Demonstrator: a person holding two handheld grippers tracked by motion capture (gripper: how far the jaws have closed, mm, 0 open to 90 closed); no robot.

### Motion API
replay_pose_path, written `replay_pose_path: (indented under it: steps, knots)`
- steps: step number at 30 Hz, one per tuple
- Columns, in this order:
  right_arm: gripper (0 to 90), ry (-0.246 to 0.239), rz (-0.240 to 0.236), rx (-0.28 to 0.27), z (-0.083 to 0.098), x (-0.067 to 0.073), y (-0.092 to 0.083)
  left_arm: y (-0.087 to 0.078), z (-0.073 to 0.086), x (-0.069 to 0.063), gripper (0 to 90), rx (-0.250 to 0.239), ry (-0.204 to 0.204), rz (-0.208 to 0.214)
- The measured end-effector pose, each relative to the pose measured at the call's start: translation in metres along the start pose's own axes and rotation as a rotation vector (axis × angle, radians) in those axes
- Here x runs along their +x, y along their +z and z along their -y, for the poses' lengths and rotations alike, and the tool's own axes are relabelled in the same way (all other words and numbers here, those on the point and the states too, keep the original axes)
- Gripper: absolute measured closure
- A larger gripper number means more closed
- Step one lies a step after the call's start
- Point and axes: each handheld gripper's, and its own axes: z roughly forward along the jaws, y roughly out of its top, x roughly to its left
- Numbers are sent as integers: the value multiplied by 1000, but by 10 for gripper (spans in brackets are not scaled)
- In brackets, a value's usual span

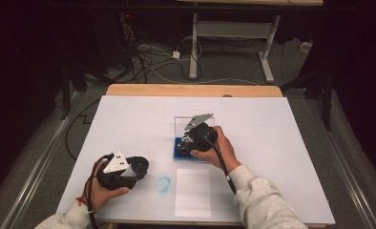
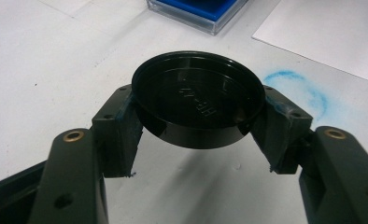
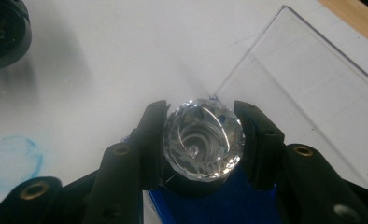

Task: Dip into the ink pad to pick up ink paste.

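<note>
**On the counter: cap in one gripper, crystal in the other**

Near the front-left corner of the counter, the left gripper is clamped on a round black cap. In the left gripper view the two jaws press on the cap's rim from either side and hold it flat, open side up, clear of the white surface — a shadow lies beneath it. Raised lettering marks the cap's inside, too small to read.

Just right of that gripper, near the front edge, a smudged blue ring is drawn on the counter. Beside the ring, further right, lies a white sheet, reaching almost to the front edge.

At the middle of the counter stands a clear box with a blue base and its transparent lid raised upright on the far side. The right gripper is over this box, closed on a faceted crystal. In the right gripper view the jaws grip the crystal on both sides — it sits above the blue base, at the foot of the lid. Whether the crystal touches the base I cannot tell; a dark round part shows just under it.

The two grippers are well apart, the left one nearer the front edge. The black cap also shows at the upper left corner of the right gripper view. The person's sleeves are pale grey and come in over the front edge.
</note>
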Motion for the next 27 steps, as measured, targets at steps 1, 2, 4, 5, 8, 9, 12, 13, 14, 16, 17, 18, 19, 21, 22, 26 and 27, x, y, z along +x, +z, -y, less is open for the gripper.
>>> replay_pose_path:
  steps: [1,2,4,5,8,9,12,13,14,16,17,18,19,21,22,26,27]
  knots:
    - [573,-7,6,5,0,-1,2,0,0,0,370,-1,1,1]
    - [572,-5,5,11,0,-1,3,0,0,0,370,-2,1,2]
    - [573,3,1,19,1,-2,5,0,0,0,370,-1,2,3]
    - [572,-1,1,15,1,-2,6,0,0,0,370,0,3,2]
    - [573,6,-1,20,0,-2,7,1,0,-1,370,5,4,8]
    - [572,7,-1,23,-1,-2,8,1,0,-1,370,6,5,8]
    - [573,-8,13,41,-3,1,10,2,0,-1,369,6,3,10]
    - [573,-13,16,48,-5,2,11,2,0,-1,370,5,1,11]
    - [573,-17,19,62,-7,2,11,2,0,-1,370,8,3,13]
    - [574,-2,12,72,-8,0,13,2,-1,-1,370,9,6,13]
    - [574,19,3,70,-8,-1,13,2,-1,-2,370,9,7,13]
    - [574,25,-1,67,-8,-2,13,2,-1,-2,370,10,8,13]
    - [574,26,-2,70,-8,-3,13,2,-1,-2,369,13,9,12]
    - [574,28,-2,68,-7,-3,13,2,-1,-2,370,15,9,15]
    - [574,28,-5,69,-7,-3,13,2,-1,-2,369,16,10,15]
    - [574,43,-7,61,-6,-4,13,2,-1,-3,370,14,13,16]
    - [574,45,-5,57,-5,-3,13,2,-1,-3,369,15,12,16]
